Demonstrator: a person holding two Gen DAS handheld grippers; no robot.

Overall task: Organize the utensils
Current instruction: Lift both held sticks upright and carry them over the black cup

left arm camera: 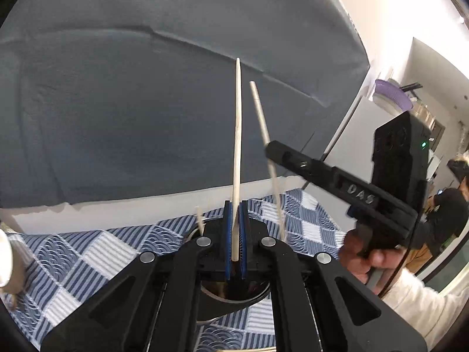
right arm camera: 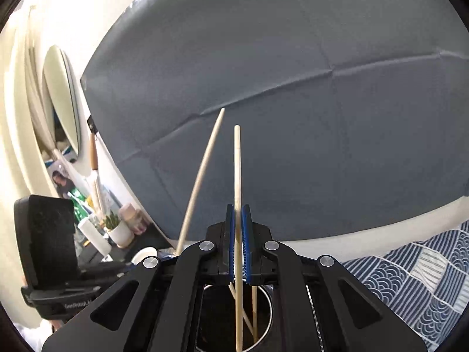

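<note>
- Holding one pale wooden chopstick (left arm camera: 236, 158), the left gripper (left arm camera: 234, 234) has its blue pads pressed together on the lower part of the stick; the stick rises toward 12 o'clock in the left wrist view, against the grey backdrop (left arm camera: 146, 102).
- Right gripper (right arm camera: 240, 234): tongs closed down on a second chopstick (right arm camera: 238, 205), clamped between the blue pads. Its upper end points to 12 o'clock; its lower end reaches down into the round metal holder (right arm camera: 265, 322) below the jaws.
- At least two more sticks (right arm camera: 254, 311) stand inside that holder, leaning against its wall.
- In the left wrist view the right gripper appears at 3 o'clock, carried by a hand (left arm camera: 360, 252) with a white sleeve (left arm camera: 425, 311); its stick crosses at 1 o'clock, just beside the left one. Whether the two sticks touch cannot be told.
- In the right wrist view the left gripper's stick slants up from 7 o'clock toward 12 o'clock, near the right one.
- A dark round container rim (left arm camera: 234, 300) shows beneath the left jaws.
- Both containers sit on a blue and white patterned cloth (left arm camera: 88, 249).
- Background, right wrist view at 8 o'clock: a small potted plant (right arm camera: 117, 228) and a white roll (right arm camera: 93, 234), well apart from the work.
</note>
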